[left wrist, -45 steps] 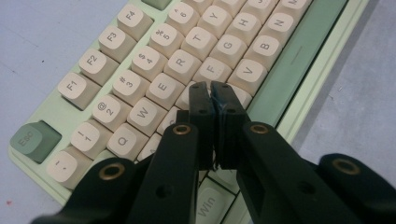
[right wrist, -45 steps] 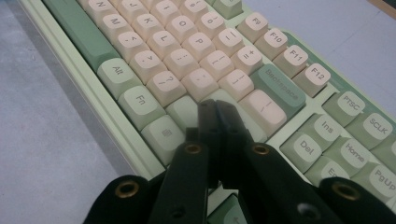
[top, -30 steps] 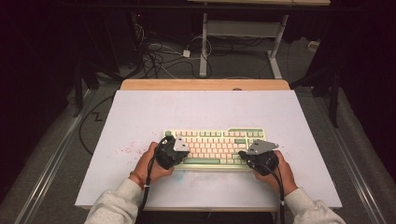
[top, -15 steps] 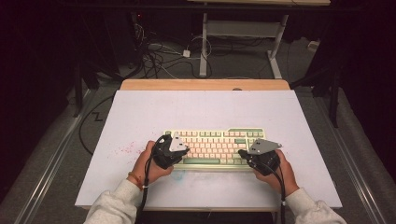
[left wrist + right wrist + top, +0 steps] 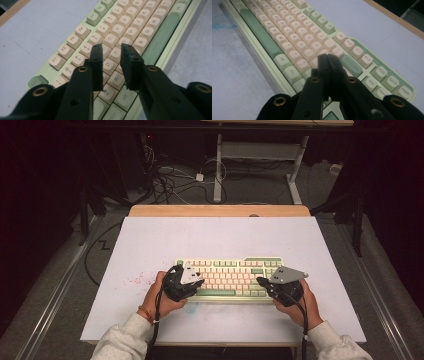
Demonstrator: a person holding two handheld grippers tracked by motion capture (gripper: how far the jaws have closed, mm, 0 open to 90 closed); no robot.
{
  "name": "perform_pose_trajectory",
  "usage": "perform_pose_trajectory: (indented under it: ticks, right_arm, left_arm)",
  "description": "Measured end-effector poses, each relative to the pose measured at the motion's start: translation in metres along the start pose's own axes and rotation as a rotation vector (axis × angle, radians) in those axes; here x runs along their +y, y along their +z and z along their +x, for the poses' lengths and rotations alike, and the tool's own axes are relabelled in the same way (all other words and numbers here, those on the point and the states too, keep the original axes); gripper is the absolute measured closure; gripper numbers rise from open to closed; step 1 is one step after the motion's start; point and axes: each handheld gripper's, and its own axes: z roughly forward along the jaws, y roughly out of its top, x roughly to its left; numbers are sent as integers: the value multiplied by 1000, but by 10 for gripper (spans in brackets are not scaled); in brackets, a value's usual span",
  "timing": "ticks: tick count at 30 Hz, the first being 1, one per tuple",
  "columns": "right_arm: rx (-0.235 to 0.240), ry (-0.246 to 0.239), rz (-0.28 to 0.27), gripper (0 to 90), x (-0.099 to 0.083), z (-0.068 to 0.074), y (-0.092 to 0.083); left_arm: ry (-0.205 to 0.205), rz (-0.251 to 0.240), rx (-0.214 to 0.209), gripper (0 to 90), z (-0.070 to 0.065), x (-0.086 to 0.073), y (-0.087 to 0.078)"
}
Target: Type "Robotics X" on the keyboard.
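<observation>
We find the keyboard point(image 5: 227, 279) lying flat on the white table point(image 5: 150, 245), near its front edge and roughly centred, long side running across. The left gripper point(image 5: 111, 51) hangs over the keyboard's left end; its jaws have just been opening and now stand a narrow gap apart, with nothing between them, the tips above the letter keys near D and F. We cannot tell whether the tips touch the keycaps. The right gripper point(image 5: 327, 60) sits over the keyboard's right end with its jaws pressed together, empty, the tips above the keys left of the green key point(image 5: 350, 65) and near the F-key row. In the high view we see each hand point(image 5: 161, 296) holding its gripper at either end of the keyboard, well apart. A faint red stain point(image 5: 134, 280) marks the table just left of the left hand.
</observation>
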Motion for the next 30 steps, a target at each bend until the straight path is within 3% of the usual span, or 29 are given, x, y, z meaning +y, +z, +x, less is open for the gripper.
perform_pose_trajectory:
  ticks: [8, 14, 19, 22, 24, 30]
  right_arm:
    - [-14, 20, -15, 814, 1, -3, -4]
    - [-34, 41, -23, 650, 1, -6, -4]
    - [-41, 49, -58, 479, 0, -7, -5]
    - [-60, 54, -70, 353, 1, -7, -4]
    - [-78, 59, -74, 288, 1, -7, -3]
    - [-105, 67, -66, 190, 1, -6, -1]
  left_arm:
    - [-12, -33, 30, 491, -2, -1, -2]
    - [-4, -51, 63, 331, -7, 0, -2]
    - [-3, -60, 62, 210, -8, -1, -2]
    - [-1, -71, 58, 170, -9, -1, -3]
    - [12, -69, 78, 160, -8, -1, -3]
    - [37, -56, 95, 154, -11, -1, -3]
